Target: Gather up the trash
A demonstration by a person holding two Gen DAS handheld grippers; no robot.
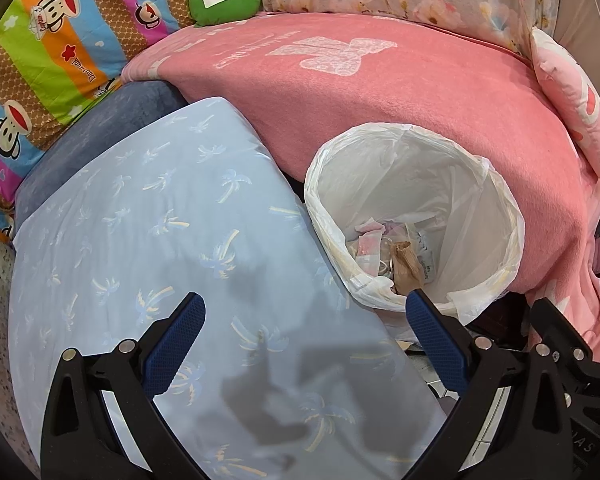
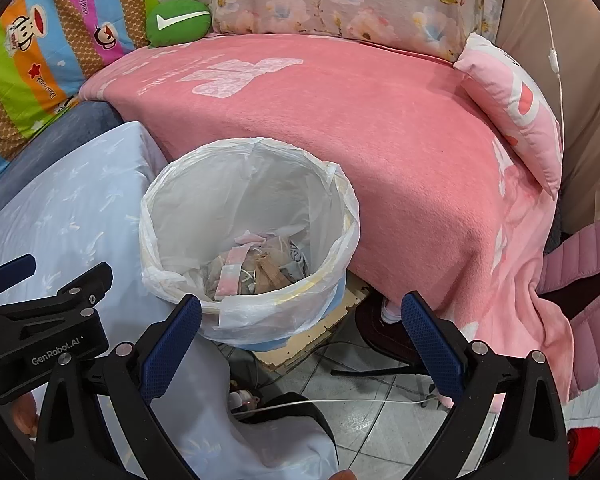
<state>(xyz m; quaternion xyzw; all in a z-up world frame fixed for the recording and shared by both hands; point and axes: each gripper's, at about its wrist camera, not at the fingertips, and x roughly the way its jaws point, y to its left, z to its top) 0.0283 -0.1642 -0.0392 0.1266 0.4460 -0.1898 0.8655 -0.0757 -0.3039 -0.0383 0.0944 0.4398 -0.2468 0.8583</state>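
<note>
Between a pink blanket (image 2: 380, 152) and a pale blue palm-print sheet (image 1: 160, 260), a trash bin (image 2: 332, 184) lined with a white plastic bag is standing upright, its rim touching both fabrics. At the bottom of the liner, crumpled trash (image 2: 256, 268) is lying in a heap: pink and white wrappers, clear film and a brown paper scrap (image 1: 406, 264).

From the left wrist view, the bin is sitting at about two o'clock from the left gripper (image 1: 306, 312), whose blue-padded fingers are spreading wide apart with nothing between them; the right-hand pad is overlapping the bin's near rim in the picture, though whether it is touching cannot be told. The gripper is hanging over the blue sheet, and a dark shadow is falling across the fabric at six o'clock.

From the right wrist view, the bin is sitting at roughly eleven o'clock from the right gripper (image 2: 300, 316), which is likewise gaping wide and carrying nothing. The left gripper is showing at nine o'clock in this view as a black frame with a blue tip.

A green cushion (image 2: 178, 20) with a white tick mark is resting at the blanket's far edge at eleven o'clock, beside a striped monkey-print cloth (image 1: 40, 60). A pink pillow (image 2: 516, 116) is leaning at two o'clock. A tiled floor (image 2: 380, 420) with a white cable is showing at six o'clock.
</note>
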